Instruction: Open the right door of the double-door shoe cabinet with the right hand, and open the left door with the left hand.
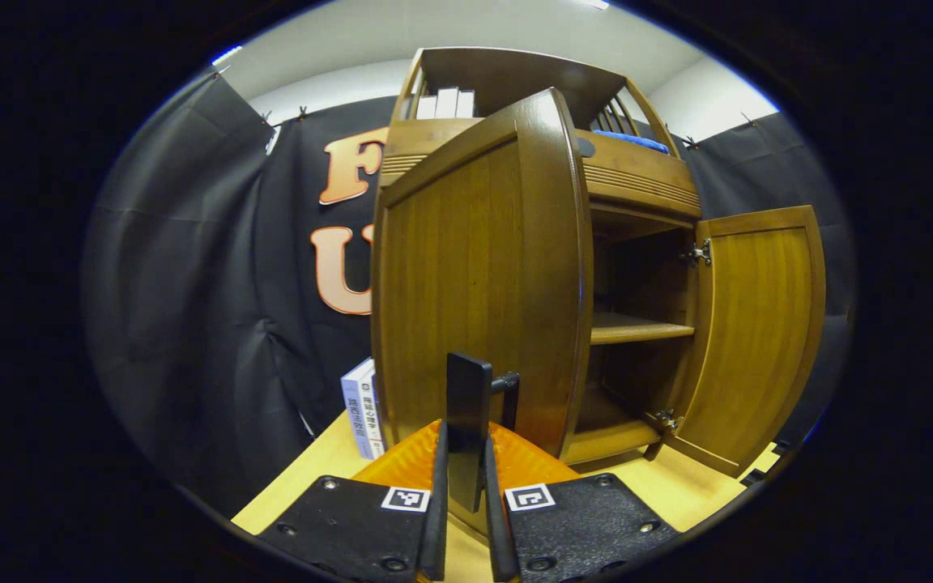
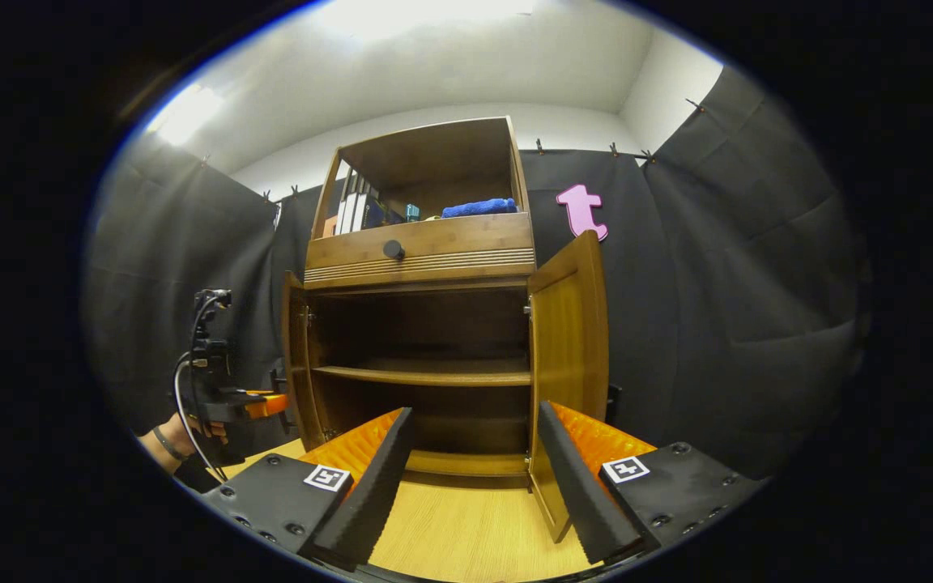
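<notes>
Both doors of the shoe cabinet are swung open. Left gripper view has the left gripper pinching the dark handle of the left door, w/ the right door open farther right. Also 2 books standing by the cabinet's left side. Right gripper view: right gripper spread wide, nothing between the fingers, close to the right door's edge. It catches the left gripper at far left w/ a hand on it. 1 blue cloth up top, 1 round knob on the drawer, 1 shelf inside.
</notes>
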Demonstrator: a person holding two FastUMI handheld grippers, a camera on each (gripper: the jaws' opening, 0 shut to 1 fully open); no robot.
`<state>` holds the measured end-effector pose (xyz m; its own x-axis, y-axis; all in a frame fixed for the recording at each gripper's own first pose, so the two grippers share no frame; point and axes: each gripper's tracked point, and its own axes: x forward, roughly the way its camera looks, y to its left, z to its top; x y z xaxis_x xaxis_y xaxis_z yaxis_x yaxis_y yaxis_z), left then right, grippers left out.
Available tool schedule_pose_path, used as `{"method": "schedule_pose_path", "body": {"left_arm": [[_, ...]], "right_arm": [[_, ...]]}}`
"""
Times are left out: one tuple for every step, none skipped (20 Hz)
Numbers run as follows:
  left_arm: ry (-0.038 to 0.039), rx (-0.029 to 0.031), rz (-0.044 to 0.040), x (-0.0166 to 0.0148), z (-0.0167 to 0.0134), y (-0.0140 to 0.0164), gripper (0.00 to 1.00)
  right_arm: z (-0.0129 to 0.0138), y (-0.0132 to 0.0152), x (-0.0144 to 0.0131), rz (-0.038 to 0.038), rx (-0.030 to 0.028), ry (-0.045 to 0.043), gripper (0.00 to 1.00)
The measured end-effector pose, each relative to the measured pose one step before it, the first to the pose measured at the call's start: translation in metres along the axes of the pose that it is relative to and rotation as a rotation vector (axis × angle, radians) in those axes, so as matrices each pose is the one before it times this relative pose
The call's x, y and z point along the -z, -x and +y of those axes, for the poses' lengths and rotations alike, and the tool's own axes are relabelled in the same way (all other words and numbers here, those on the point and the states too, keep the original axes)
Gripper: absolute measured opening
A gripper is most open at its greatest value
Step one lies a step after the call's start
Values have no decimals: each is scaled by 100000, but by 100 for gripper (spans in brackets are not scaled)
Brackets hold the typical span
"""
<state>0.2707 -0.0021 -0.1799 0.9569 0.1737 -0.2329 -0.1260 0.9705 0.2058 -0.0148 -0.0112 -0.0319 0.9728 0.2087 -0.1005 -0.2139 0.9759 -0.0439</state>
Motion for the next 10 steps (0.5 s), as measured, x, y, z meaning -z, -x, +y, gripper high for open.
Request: {"method": "schedule_pose_path", "body": {"left_arm": [[-2022, -1756, -781, -45, 204, 95, 17], [-2111, -2422, -863, -215, 439, 118, 14], [-1111, -3070, -437, -140, 410, -58, 12], [-439, -3190, -594, -145, 608, -69, 10], [-47, -2923, -348, 200, 566, -291, 9], [646, -2104, -476, -61, 700, -205, 7], [3675, 1885, -1303, -236, -827, 124, 2], [5519, 3660, -1320, -136, -986, 30, 0], [3538, 2909, -966, -77, -554, 433, 4], [1300, 3438, -913, -220, -622, 118, 4]], "right_arm": [[502, -88, 137, -412, -1522, -359, 93], [389, -126, 55, -188, -1501, -214, 89], [410, -244, 103, 246, -1182, -126, 89], [269, -255, 121, 305, -775, -7, 89], [208, -217, -84, -75, -584, -4, 89], [106, -221, -10, -142, -589, -130, 89], [282, -238, -53, -98, -738, -317, 89], [231, -179, 94, -131, -844, -441, 89], [295, -172, 62, -40, -1107, -342, 89], [301, -218, 87, 105, -1064, -148, 89]]}}
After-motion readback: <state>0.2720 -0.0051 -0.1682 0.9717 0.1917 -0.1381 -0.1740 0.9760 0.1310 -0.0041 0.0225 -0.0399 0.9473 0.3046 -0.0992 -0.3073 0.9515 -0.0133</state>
